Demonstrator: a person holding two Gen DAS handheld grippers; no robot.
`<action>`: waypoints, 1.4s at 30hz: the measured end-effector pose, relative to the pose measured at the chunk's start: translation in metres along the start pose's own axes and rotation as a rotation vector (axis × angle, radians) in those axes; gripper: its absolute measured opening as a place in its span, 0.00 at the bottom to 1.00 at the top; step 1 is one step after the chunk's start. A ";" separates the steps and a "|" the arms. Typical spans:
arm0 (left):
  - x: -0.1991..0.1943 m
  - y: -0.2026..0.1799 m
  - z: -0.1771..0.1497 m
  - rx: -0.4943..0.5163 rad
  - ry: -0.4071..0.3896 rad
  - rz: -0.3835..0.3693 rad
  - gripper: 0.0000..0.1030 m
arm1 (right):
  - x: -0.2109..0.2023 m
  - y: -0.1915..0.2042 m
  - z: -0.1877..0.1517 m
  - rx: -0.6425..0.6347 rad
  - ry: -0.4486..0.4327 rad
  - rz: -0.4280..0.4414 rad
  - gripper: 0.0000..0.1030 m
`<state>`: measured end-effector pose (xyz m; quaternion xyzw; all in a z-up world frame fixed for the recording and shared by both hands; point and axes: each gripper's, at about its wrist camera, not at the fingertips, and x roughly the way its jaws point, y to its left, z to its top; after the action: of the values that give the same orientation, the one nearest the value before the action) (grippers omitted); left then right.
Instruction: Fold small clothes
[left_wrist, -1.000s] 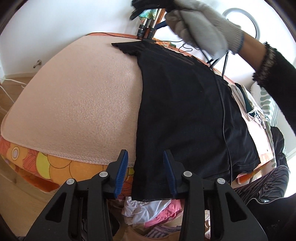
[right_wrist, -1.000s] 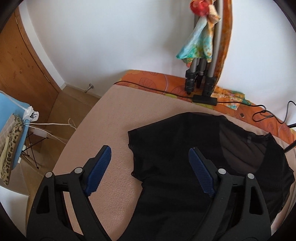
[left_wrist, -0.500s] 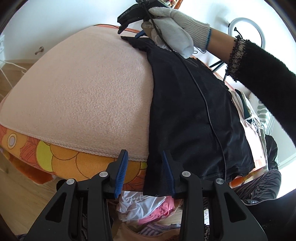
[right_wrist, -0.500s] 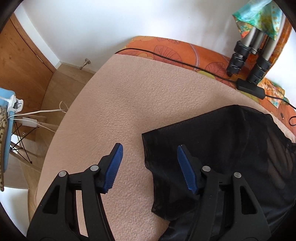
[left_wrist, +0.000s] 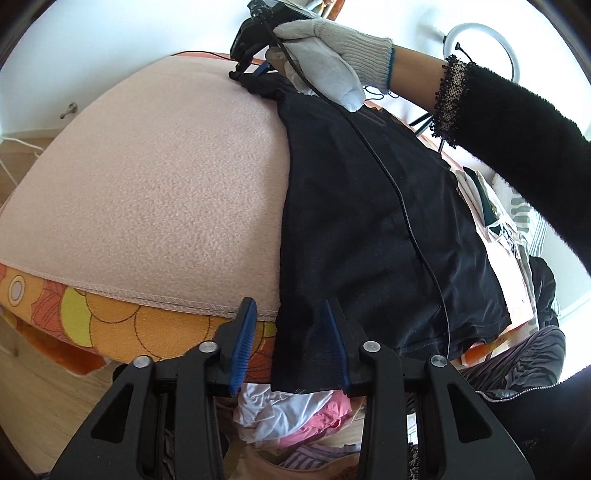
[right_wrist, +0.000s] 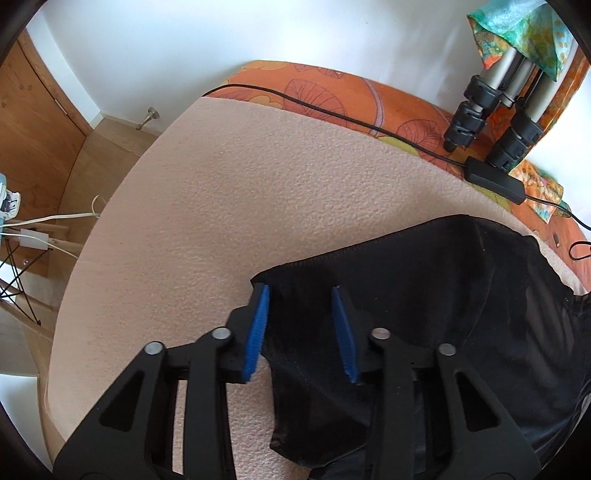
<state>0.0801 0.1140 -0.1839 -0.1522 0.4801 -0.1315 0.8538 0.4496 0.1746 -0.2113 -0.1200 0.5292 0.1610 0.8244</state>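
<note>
The black shirt (left_wrist: 369, 221) lies along the pink blanket's (left_wrist: 166, 184) right edge, my left gripper (left_wrist: 290, 343) and right gripper (right_wrist: 301, 328) have just been closing around its corners but not yet pinching, so thin cloth could slip free.

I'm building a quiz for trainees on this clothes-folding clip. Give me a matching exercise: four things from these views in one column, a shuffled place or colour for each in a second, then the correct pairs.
Things
1. black top
2. pink blanket
3. left gripper
4. right gripper

Places or colours
A. at the sleeve end of the garment
B. pale, fleecy, covering the bed
C. at the hem hanging over the near edge
D. dark, spread flat on the fleece

Pairs: 1-D, 2-B, 3-C, 4-A
</note>
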 end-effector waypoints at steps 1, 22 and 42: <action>0.000 0.000 0.000 -0.002 -0.004 -0.004 0.21 | 0.001 0.000 0.002 0.002 -0.002 -0.002 0.20; -0.005 -0.013 0.006 -0.038 -0.061 -0.214 0.02 | -0.045 -0.041 0.013 0.096 -0.104 0.086 0.03; -0.003 -0.077 0.017 0.100 -0.062 -0.340 0.02 | -0.128 -0.122 -0.014 0.164 -0.245 -0.012 0.03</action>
<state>0.0870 0.0469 -0.1435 -0.1926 0.4137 -0.2931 0.8401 0.4367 0.0396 -0.0972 -0.0349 0.4353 0.1258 0.8907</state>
